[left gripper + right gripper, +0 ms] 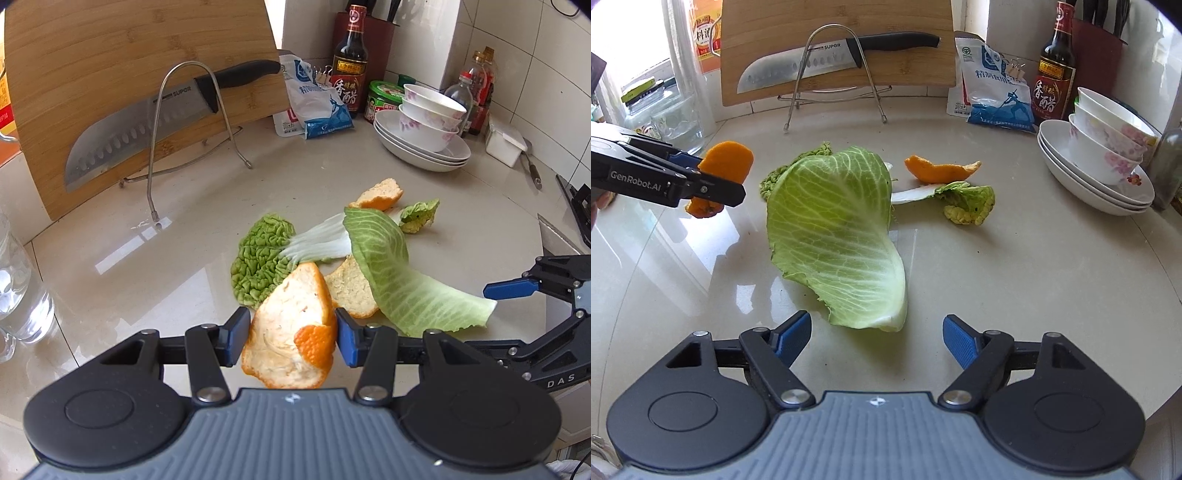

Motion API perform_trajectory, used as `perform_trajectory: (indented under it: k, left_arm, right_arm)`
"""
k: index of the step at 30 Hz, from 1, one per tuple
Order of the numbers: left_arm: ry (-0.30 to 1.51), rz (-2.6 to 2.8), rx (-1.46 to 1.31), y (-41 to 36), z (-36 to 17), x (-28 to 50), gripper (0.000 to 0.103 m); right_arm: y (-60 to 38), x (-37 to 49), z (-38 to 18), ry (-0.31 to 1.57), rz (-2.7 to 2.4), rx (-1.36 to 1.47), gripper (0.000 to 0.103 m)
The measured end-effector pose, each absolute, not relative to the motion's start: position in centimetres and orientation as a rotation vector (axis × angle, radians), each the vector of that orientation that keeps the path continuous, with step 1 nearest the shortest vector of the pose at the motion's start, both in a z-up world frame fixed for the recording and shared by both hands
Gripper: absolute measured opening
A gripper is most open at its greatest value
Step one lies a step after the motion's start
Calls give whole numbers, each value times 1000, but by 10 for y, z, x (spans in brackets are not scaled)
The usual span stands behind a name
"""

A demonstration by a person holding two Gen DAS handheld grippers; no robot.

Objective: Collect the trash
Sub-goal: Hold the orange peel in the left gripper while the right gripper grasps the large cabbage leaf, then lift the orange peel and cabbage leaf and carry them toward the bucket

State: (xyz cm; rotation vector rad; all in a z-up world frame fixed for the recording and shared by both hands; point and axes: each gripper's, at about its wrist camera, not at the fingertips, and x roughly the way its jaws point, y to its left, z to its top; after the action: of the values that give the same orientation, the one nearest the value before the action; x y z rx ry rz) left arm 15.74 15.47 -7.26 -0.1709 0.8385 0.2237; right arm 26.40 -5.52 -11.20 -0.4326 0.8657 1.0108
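My left gripper (293,338) is shut on a large orange peel (291,332) and holds it above the counter; it also shows in the right wrist view (727,162). On the counter lie a big cabbage leaf (838,236), a crinkled green leaf (258,258), a small crinkled leaf (967,203), and other orange peels (938,170) (351,291). My right gripper (877,339) is open, its jaws on either side of the near end of the cabbage leaf, apart from it.
A bamboo cutting board (831,48) with a knife (812,62) stands on a wire rack at the back. Stacked bowls and plates (1100,162), a vinegar bottle (1054,70) and a salt bag (993,88) are at the right. A glass jar (679,110) stands at the left.
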Motion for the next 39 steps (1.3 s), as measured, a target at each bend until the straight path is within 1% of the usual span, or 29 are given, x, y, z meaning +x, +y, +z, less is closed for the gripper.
perform_trajectory:
  k: [1,2,3,5,6,7,9,23,31,39]
  left_arm:
    - [838,220,-169,154,-72,158,49]
    - [837,219,-165,152,-71,158,49]
    - [836,218,-161,151,-71,159,49]
    - [837,213,-158,149,-70,160,49]
    - [838,213,-156,149,-70,160,49]
    - [839,212,-153,147,-70,160,49]
    - [842,209,-151,146,-70,160,49]
    - [848,204,-145,144,-70,162,49]
    - [850,198,-133,142,-68,163,49]
    - [845,185,-110,136,-64,164,49]
  right_arm:
    - [-57,265,-112,877,1011,-421,71]
    - [-58,265,-114,889,1011,-412,67]
    - [-58,264,-116,896,1011,-407,60]
    - [-57,263,-119,888,1005,-414,57]
    - [-55,262,-119,872,1002,-421,54]
    - [-53,263,-119,867,1000,-419,49]
    - [-50,265,-119,858,1000,-408,46]
    - [-29,265,-122,781,1007,-493,46]
    - [-35,261,-107,725,997,-499,41]
    - [-47,256,-98,703,986,-487,39]
